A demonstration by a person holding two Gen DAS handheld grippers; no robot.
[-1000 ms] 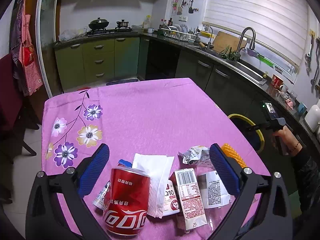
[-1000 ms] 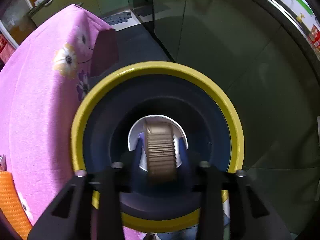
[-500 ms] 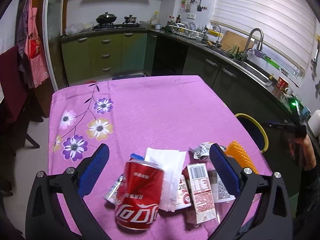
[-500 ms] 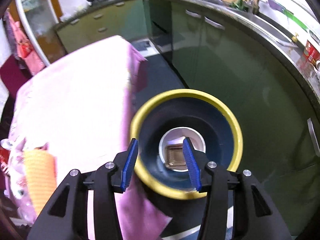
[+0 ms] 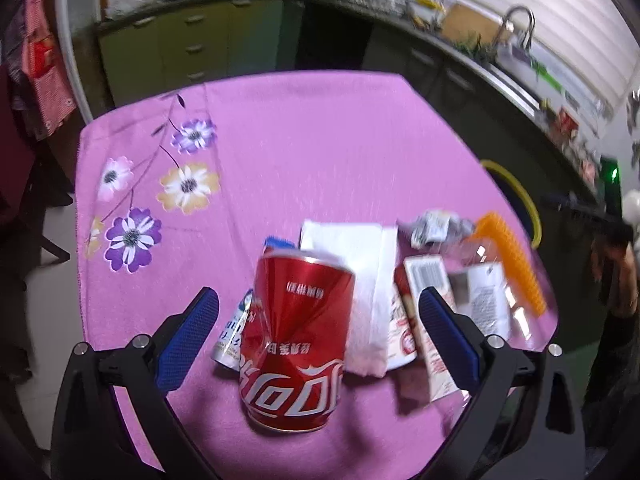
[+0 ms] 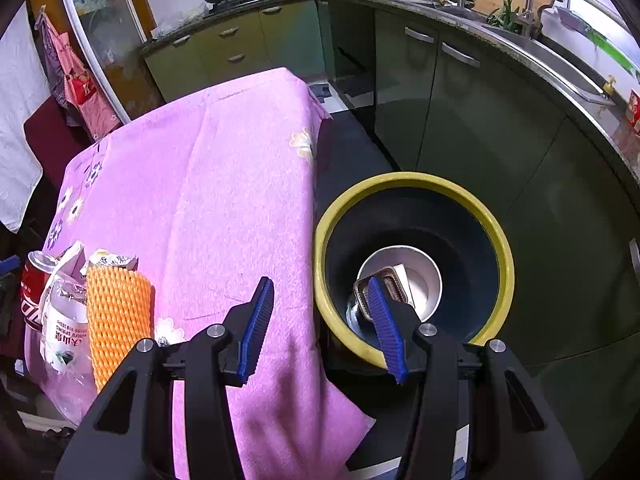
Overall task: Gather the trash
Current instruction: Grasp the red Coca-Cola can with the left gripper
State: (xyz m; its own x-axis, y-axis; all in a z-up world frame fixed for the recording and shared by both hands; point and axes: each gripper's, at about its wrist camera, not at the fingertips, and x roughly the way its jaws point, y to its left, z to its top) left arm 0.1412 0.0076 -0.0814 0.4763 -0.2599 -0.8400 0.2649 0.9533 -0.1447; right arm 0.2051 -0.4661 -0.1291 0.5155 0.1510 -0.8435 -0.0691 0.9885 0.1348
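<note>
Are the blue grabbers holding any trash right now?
No. The left gripper is open around the red can without touching it, and the right gripper is open and empty.

Open cloth (image 5: 320,140) beyond cluttered can (image 5: 296,340)

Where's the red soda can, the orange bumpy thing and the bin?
red soda can (image 5: 296,340), left wrist view, on its dented side.
orange bumpy thing (image 6: 118,316), right wrist view, middle of the netting.
bin (image 6: 502,256), right wrist view, yellow rim.
</note>
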